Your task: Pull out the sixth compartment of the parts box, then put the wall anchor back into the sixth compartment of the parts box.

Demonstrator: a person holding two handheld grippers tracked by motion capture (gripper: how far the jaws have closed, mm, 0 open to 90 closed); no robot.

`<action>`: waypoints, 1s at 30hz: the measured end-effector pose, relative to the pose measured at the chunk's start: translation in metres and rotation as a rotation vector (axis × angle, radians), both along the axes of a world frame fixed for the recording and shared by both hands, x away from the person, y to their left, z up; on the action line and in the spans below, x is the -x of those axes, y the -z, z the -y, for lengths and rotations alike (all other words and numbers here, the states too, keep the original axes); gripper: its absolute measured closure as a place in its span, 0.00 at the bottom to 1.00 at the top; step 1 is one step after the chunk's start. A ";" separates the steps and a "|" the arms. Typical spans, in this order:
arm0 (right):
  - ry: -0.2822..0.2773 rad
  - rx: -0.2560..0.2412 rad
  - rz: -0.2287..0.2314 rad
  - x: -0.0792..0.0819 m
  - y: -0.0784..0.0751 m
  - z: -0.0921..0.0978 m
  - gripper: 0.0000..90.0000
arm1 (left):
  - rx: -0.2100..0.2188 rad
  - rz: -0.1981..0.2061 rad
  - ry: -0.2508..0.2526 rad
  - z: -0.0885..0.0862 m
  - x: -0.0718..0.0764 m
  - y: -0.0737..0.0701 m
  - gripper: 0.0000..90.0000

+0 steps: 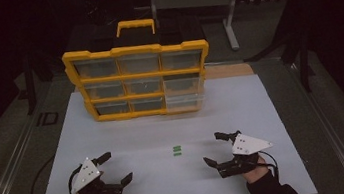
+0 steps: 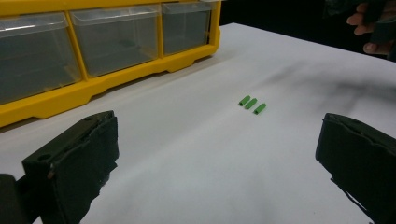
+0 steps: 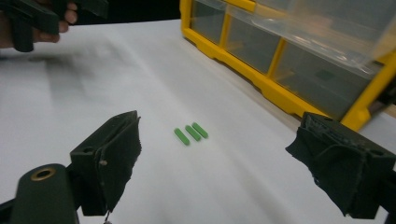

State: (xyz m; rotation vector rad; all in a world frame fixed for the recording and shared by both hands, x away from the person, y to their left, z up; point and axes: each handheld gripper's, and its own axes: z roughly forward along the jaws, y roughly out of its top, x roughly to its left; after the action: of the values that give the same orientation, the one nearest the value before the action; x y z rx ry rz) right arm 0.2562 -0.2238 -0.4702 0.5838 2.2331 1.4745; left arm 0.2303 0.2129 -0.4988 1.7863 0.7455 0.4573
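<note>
Three small green pegs (image 1: 177, 150) are lying side by side on the white counter (image 1: 242, 113), well apart from the yellow drawer organizer (image 1: 137, 81) standing at the far side. They are sitting roughly midway between the two grippers, and nothing is touching them.

The left gripper (image 1: 114, 169) is resting low near the counter's near edge with its jaws spread wide and holding nothing; in the left gripper view the pegs (image 2: 252, 103) are showing ahead between the two black jaws, still some way off. The right gripper (image 1: 215, 148) is likewise standing open and empty, and the right gripper view is framing the same pegs (image 3: 191, 133) between its jaws, with the organizer (image 3: 280, 56) rising beyond them.

Judging from this, the work is sitting at its very start: both grippers are poised for the approach and no peg is yet being picked. One transparent drawer (image 1: 183, 101) at the organizer's lower right seems to be standing slightly forward of the frame, though that is hard to tell.

The next move is probably calling for one gripper to be advancing toward the pegs, lowering to the counter, and narrowing its jaws around a single peg. Because the pegs are tiny and lying close together, the jaws will be needing careful alignment to avoid scattering the neighbours.
</note>
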 end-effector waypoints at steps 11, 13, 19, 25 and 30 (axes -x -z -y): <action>0.016 0.013 -0.001 0.008 0.004 0.005 0.15 | -0.023 0.001 0.021 0.005 -0.001 0.001 0.00; 0.018 0.010 0.003 0.009 0.003 0.006 0.15 | -0.029 -0.002 0.022 0.007 -0.001 0.001 0.00; 0.028 0.008 0.016 0.010 0.001 0.009 0.15 | -0.004 -0.024 0.046 0.005 -0.003 -0.003 0.00; 0.024 0.010 0.018 0.011 0.001 0.009 0.15 | -0.038 -0.002 0.089 0.011 -0.004 -0.012 0.00; 0.017 0.011 0.020 0.013 0.000 0.008 0.15 | -0.027 -0.017 0.156 0.018 -0.007 -0.022 0.00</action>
State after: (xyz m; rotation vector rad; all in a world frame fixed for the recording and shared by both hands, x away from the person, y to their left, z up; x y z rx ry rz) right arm 0.2433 -0.2314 -0.4706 0.5809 2.2143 1.4529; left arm 0.2368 0.1949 -0.4765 1.8598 0.6084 0.3506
